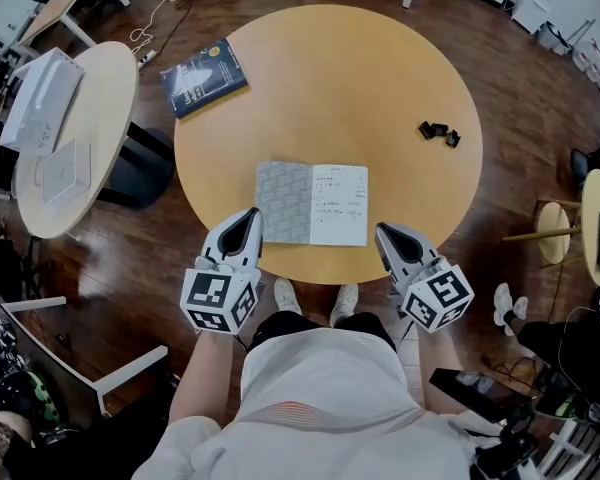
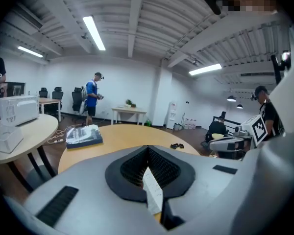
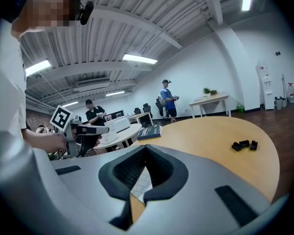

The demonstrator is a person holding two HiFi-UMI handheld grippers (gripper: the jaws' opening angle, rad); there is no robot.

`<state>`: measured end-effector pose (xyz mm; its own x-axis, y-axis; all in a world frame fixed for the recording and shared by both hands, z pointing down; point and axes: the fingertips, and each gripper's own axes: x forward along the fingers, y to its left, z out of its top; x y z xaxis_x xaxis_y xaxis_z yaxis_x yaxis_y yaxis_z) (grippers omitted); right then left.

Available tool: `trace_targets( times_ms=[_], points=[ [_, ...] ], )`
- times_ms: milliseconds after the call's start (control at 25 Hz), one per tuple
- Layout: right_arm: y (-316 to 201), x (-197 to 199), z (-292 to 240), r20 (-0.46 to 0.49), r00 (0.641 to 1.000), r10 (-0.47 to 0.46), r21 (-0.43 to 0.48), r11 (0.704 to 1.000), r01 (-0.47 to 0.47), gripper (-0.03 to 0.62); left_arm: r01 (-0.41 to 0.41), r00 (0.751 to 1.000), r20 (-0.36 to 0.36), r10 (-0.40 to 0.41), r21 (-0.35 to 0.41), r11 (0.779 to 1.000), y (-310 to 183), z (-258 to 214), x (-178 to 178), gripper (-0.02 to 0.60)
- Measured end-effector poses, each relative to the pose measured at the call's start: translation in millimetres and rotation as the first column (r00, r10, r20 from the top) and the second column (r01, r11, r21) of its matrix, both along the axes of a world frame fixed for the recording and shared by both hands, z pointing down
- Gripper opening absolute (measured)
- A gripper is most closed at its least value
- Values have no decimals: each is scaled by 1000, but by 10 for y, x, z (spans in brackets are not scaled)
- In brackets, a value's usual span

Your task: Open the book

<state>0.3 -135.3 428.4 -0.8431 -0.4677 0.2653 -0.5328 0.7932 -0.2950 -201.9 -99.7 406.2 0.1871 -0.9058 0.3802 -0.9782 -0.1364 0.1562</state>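
Observation:
A thin book (image 1: 312,203) lies open flat on the round wooden table (image 1: 380,78), near its front edge, with a grey patterned leaf on the left and a written white page on the right. My left gripper (image 1: 248,218) hovers at the book's near left corner, jaws shut and empty. My right gripper (image 1: 385,233) hangs just off the near right corner, its jaws also shut with nothing in them. In the left gripper view a strip of white page (image 2: 153,192) shows below the closed tips (image 2: 147,148). The right gripper view shows the page (image 3: 143,184) under its tips (image 3: 146,147).
A closed dark blue book (image 1: 204,76) lies at the table's far left edge. Small black parts (image 1: 439,132) sit at the right. A second round table (image 1: 110,78) with white boxes (image 1: 40,98) stands to the left. People stand and sit further back in the room.

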Motion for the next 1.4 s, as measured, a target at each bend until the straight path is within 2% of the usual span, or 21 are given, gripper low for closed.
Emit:
trace_targets(
  times_ms=[320,640,1160,1400],
  points=[
    [-107,-75,-693,65,998,-27,132,991,18,-2,-56,998,-13,58,162,985,-59,-670,175,11],
    [-99,-138,-1253,95,994,-46,263,965,19,-2,-80,996,-7,85,262,962,-3,-1100,246,11],
    [54,-250,-1573,90,994,-56,366,931,19,-3,-79,997,-1,83,310,947,185,-1272,119,11],
    [136,-255,-1588,93,994,-50,370,929,12,-3,-82,996,4,85,321,944,227,-1307,101,11]
  ],
)
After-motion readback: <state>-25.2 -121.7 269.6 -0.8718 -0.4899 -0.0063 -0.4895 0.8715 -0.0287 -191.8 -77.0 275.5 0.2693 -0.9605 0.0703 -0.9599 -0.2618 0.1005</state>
